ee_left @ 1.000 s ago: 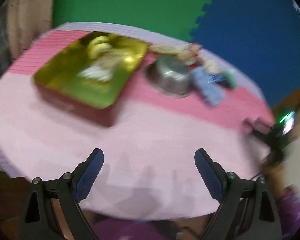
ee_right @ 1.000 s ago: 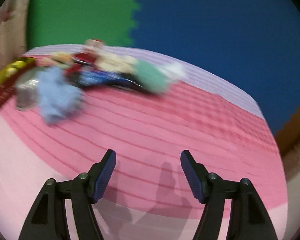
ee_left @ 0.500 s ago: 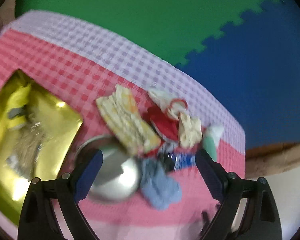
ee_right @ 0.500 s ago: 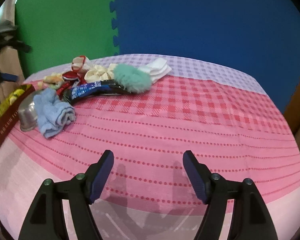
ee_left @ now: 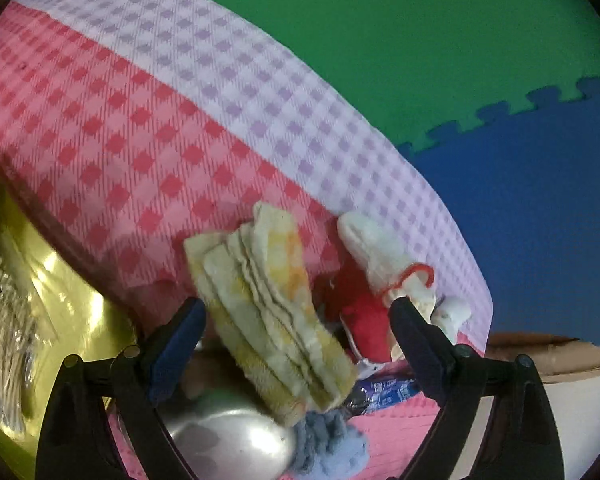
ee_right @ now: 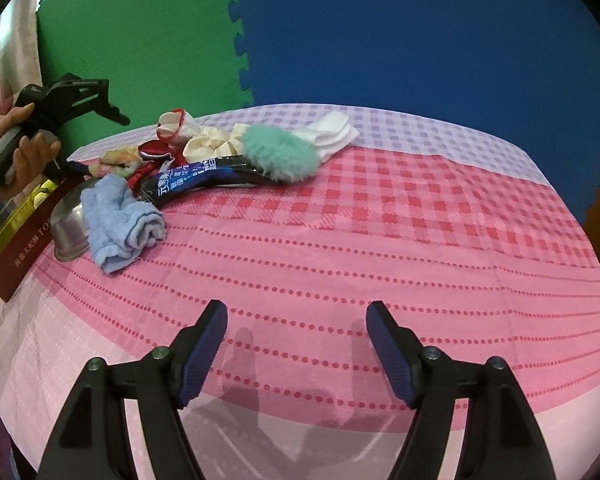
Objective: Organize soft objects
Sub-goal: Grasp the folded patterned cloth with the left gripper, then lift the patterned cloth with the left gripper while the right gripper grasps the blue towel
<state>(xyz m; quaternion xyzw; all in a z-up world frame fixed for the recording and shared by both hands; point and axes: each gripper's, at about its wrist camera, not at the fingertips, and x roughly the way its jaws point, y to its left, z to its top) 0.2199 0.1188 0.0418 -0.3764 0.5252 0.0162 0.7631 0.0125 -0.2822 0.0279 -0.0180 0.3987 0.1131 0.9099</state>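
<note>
A heap of soft things lies at the table's far left. In the left wrist view a folded yellow-and-cream cloth [ee_left: 272,312] lies between my open left gripper's [ee_left: 296,320] fingers, just below them. A red pouch [ee_left: 364,320], a white sock [ee_left: 380,252] and a blue towel [ee_left: 332,444] lie around it. In the right wrist view the blue towel [ee_right: 120,220], a teal fluffy piece [ee_right: 280,152], a cream bow [ee_right: 216,144] and white socks [ee_right: 332,134] show. My right gripper [ee_right: 296,348] is open and empty over bare cloth. The left gripper [ee_right: 72,96] hovers over the heap.
A steel bowl [ee_left: 228,436] lies tipped beside the towel, also in the right wrist view [ee_right: 70,228]. A gold-lined red box [ee_right: 16,248] stands at the left edge. A dark blue packet [ee_right: 196,176] lies in the heap. Green and blue foam mats cover the wall behind.
My left gripper has moved forward and down over the heap, so the yellow cloth now fills the space between its fingers. The right gripper has held nearly still, open.
</note>
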